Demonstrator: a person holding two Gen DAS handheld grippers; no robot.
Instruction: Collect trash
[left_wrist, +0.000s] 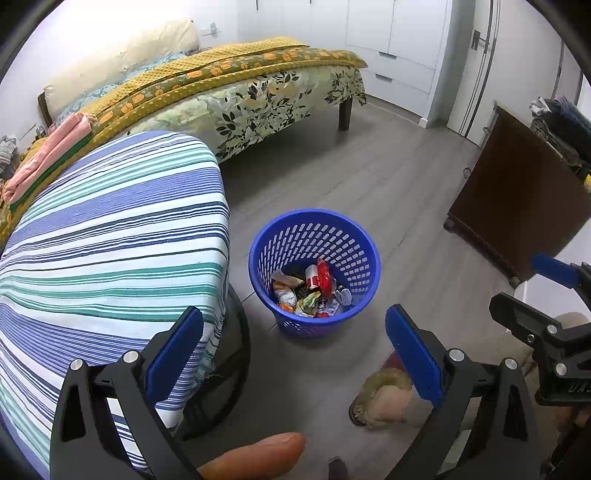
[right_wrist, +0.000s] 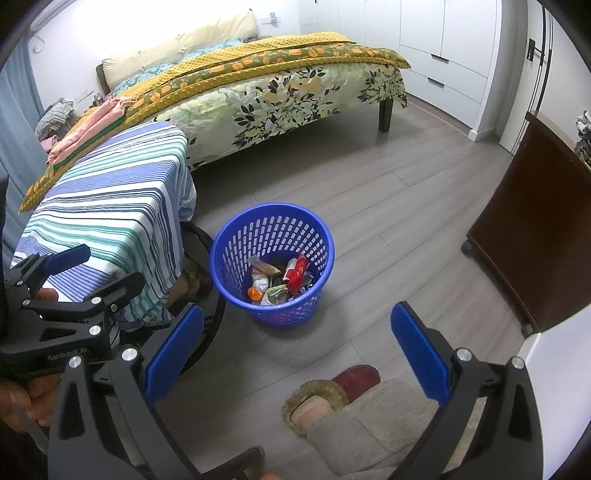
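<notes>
The bed (right_wrist: 280, 85) fills the far side of the room under its yellow quilt and leaf-print sheet, with white cupboards (right_wrist: 443, 48) behind it and a dark wooden cabinet (right_wrist: 532, 236) on the right. Nearer stands the bench (left_wrist: 110, 236), draped in a blue and green striped cloth with nothing I can see lying on it. On the grey floor (right_wrist: 388, 206) just beside the bench is the blue basket (left_wrist: 314, 273), upright, and the trash (left_wrist: 314, 290) sits in its bottom: crumpled wrappers, one red, several white and orange. A slippered foot (right_wrist: 325, 391) rests near it.

Both tools hang above the floor, aimed toward the basket. The left gripper (left_wrist: 295, 354) has its jaws spread wide and empty; the right gripper (right_wrist: 295, 350) likewise, holding nothing.

No loose scraps show on the floor, so collecting looks close to done. The risk I see is the basket itself: it is light and perforated, and a careless reach or the foot could tip it and spill the wrappers out. A wrapper hidden under the bench cloth could also be missed.
</notes>
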